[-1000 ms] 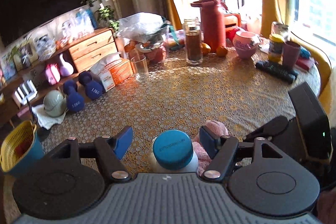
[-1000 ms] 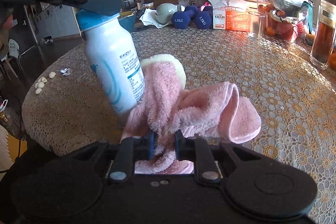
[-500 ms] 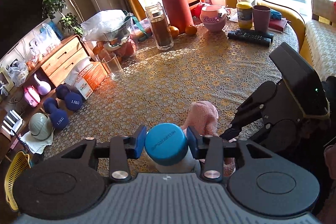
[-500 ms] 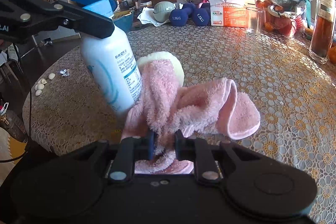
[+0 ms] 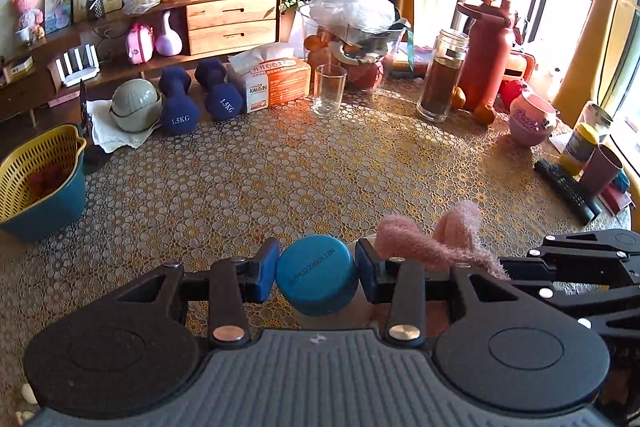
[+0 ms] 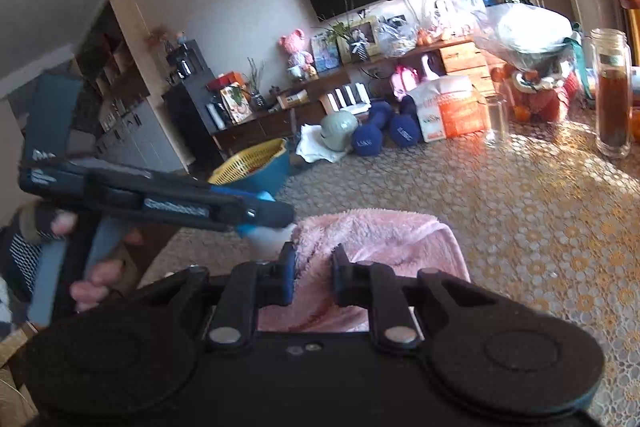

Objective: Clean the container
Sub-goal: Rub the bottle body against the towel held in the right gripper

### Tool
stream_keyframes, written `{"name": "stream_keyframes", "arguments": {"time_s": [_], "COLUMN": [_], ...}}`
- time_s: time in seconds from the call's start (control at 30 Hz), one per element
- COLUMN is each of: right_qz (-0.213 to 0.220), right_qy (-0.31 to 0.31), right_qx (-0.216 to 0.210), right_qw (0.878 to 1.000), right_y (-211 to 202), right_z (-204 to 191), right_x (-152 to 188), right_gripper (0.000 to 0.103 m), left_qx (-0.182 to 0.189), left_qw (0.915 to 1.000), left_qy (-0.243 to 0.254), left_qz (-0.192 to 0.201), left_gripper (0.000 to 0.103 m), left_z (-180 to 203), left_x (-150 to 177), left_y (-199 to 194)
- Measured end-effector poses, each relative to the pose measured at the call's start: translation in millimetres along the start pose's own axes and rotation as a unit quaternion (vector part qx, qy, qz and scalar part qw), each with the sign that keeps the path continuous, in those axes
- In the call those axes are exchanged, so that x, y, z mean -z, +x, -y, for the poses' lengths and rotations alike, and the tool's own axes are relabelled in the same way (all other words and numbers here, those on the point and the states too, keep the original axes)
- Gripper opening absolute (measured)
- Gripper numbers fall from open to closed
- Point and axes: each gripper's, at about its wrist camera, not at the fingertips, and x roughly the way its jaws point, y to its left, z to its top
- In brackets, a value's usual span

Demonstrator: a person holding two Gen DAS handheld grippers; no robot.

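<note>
A white bottle with a blue cap (image 5: pixel 316 273) stands at the table's near edge. My left gripper (image 5: pixel 317 269) is shut on that cap, one blue pad on each side. A pink fluffy towel (image 5: pixel 436 243) bunches up just right of the bottle. In the right wrist view my right gripper (image 6: pixel 314 279) is shut on the pink towel (image 6: pixel 380 239), which lies against the bottle; only a sliver of white bottle (image 6: pixel 266 239) shows under the left gripper (image 6: pixel 256 213). A hand (image 6: pixel 90 289) holds the left tool.
Along the far side of the lace-covered table (image 5: pixel 320 167) stand a yellow-and-blue basket (image 5: pixel 38 179), two blue dumbbells (image 5: pixel 200 99), a tissue box (image 5: pixel 274 79), a glass (image 5: pixel 329 89), a tea jar (image 5: pixel 442 75), a red flask (image 5: pixel 486 55), a pink bowl (image 5: pixel 530 117) and a remote (image 5: pixel 566 189).
My left gripper shut on the bottle's blue cap and swung to face the cabinet. My right gripper rose and tilted up, drawing the pink towel up against the bottle.
</note>
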Motion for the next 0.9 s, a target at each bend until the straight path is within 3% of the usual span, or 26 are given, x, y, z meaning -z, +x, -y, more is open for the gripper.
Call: {"name": "stream_keyframes", "arguments": {"time_s": [0.27,0.9], "right_qz": [-0.009,-0.090], "right_qy": [-0.027,-0.049], "right_qx": [-0.001,0.100], "right_qw": [1.000,0.990], "right_y": [36.6,63.4], "right_z": [-18.3,27.9], "right_x": [8.2,49.9], "right_gripper": [0.015,0.013], "left_qx": [-0.003,0.004], "left_qw": [0.9998,0.9998], "left_qy": [-0.017,-0.016], "left_qz": [0.002,0.009], "left_gripper": [0.041,0.041], "left_z": [-5.1,-7.0], "left_x": [3.5,9.2], "left_y": [-2.1,-7.6]}}
